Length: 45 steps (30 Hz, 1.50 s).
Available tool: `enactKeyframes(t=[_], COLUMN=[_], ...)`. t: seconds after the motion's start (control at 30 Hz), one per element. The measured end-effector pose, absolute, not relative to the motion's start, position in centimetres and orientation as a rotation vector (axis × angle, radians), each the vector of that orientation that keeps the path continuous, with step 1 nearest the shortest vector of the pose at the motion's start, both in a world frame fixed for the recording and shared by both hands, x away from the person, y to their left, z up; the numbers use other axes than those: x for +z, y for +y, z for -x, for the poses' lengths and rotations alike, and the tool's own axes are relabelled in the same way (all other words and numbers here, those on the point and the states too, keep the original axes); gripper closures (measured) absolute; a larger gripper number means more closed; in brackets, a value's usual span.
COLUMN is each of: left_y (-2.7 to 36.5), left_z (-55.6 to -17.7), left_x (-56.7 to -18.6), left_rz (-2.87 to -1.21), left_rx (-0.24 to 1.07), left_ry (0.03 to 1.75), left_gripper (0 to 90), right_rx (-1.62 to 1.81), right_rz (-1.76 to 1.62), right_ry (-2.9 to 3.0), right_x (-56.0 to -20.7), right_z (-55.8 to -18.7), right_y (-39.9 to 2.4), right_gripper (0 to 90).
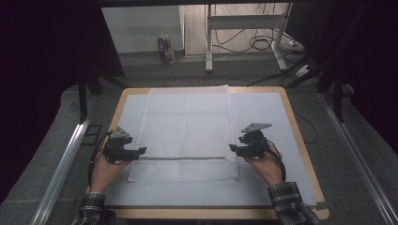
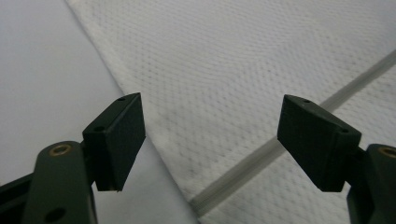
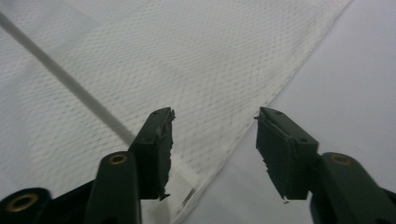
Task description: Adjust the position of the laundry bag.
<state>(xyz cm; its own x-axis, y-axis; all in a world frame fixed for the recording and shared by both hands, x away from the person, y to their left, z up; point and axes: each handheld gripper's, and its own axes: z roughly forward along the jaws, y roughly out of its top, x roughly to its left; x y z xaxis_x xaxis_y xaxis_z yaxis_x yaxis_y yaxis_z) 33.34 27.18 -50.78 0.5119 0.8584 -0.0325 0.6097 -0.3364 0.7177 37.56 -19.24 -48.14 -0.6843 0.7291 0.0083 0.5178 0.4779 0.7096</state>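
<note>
Partly, the towel [image 1: 187,126] hangs unseen past the table's [image 1: 300,140] far edge.

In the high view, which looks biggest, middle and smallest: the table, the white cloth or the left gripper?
1. Table, the biggest; it holds everything else.
2. White cloth, covering the table's middle.
3. Left gripper, the smallest; the right gripper looks about the same size.

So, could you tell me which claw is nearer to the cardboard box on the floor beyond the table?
Left. The left claw is at the cloth's left edge, below the box; the right claw is at the cloth's far edge.
</note>
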Motion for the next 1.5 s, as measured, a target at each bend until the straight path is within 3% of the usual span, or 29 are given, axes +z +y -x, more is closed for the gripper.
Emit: enactKeyframes(t=[0.1,0.3,0.8,1.2,1.5], left_y=[27.2,28.2,28.5,28.0,28.4], left_z=[-33.9,-34.3,-35.0,-35.5,-35.6], left_x=[-51.1,-52.2,-53.3,-54.3,-54.6], left_rz=[-2.075,-2.025,-2.002,-2.047,-2.012], left_rx=[0.511,0.517,0.511,0.515,0.411], left_ry=[1.212,1.252,1.293,1.332,1.319], left_gripper=[26.5,39.4,53.2,54.2,73.1], right_rx=[0.994,0.960,0.924,0.896,0.893], right_rz=[-1.070,-1.080,-1.102,-1.088,-1.192], right_ry=[2.428,2.412,2.392,2.415,2.443], right_x=[-48.5,-49.4,-50.8,-51.9,-51.7], right_z=[-38.4,-39.4,-40.1,-40.6,-40.5], right_y=[-19.1,-18.7,-18.9,-18.1,-17.8], right_gripper=[51.9,58.9,64.5,61.5,86.1])
